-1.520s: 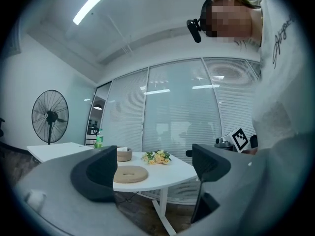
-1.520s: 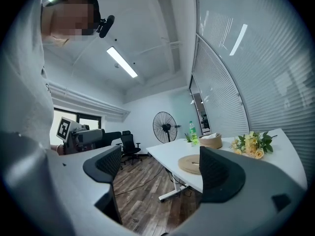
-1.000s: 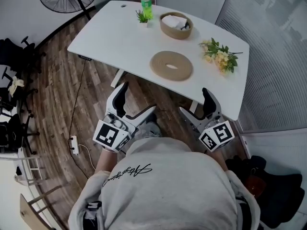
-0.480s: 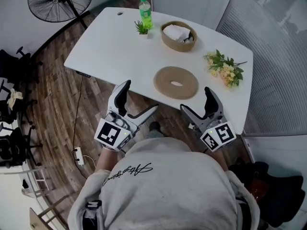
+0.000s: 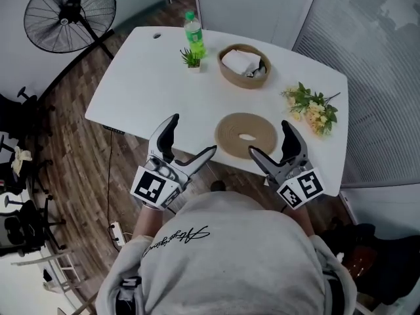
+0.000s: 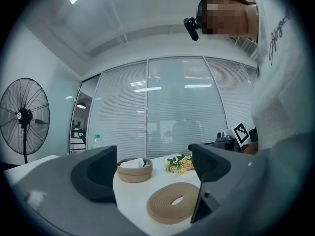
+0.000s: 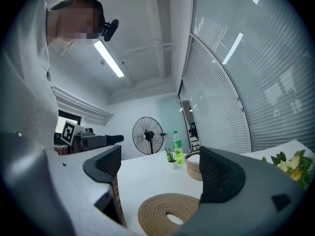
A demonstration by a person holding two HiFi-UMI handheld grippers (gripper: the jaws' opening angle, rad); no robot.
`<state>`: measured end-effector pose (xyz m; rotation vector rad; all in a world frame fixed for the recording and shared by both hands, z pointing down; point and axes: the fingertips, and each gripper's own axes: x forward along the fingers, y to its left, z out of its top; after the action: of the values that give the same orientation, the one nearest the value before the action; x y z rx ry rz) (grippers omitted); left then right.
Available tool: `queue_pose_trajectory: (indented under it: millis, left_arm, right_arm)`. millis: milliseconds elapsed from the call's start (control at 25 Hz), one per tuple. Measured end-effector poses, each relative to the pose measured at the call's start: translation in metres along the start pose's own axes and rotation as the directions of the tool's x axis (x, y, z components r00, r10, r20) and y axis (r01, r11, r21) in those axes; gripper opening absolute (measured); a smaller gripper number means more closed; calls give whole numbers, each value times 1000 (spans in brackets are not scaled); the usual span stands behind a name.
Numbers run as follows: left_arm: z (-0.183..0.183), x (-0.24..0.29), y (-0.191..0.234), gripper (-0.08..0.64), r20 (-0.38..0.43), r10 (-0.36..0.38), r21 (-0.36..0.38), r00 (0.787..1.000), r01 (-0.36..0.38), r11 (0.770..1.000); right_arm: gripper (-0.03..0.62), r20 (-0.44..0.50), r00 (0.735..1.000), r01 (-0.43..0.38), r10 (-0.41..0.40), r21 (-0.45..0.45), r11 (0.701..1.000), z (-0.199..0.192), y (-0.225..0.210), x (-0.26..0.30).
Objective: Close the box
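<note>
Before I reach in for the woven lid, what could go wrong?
1. The woven lid lies flat near the table's near edge; a level approach by the open right gripper could shove it instead of gripping it.
2. White material sits heaped in the basket and may keep the lid from seating.
3. The green bottle and small plant stand close beside the basket; a wide swing could topple them.

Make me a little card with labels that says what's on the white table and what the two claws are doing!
Surface: white table
Near edge: flat rope ring with a hole in it
Far side: woven basket, green bottle, small potted plant
Right side: flowers
Claws: left claw open and empty; right claw open and empty
Floor: fan
</note>
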<state>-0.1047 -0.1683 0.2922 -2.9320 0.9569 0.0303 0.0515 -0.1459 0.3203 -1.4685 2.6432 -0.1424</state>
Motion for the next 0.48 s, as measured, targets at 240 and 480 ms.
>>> queue_pose_trajectory:
  millis: [240, 480]
  left_arm:
    - [-7, 22, 22, 463, -3, -68, -7, 998, 68, 998]
    - [-20, 45, 26, 463, -19, -152, -13, 988, 152, 988]
  right_arm:
    - [480, 22, 999, 49, -49, -5, 999, 4, -15, 17]
    - [482, 30, 997, 69, -69, -26, 997, 9, -28, 18]
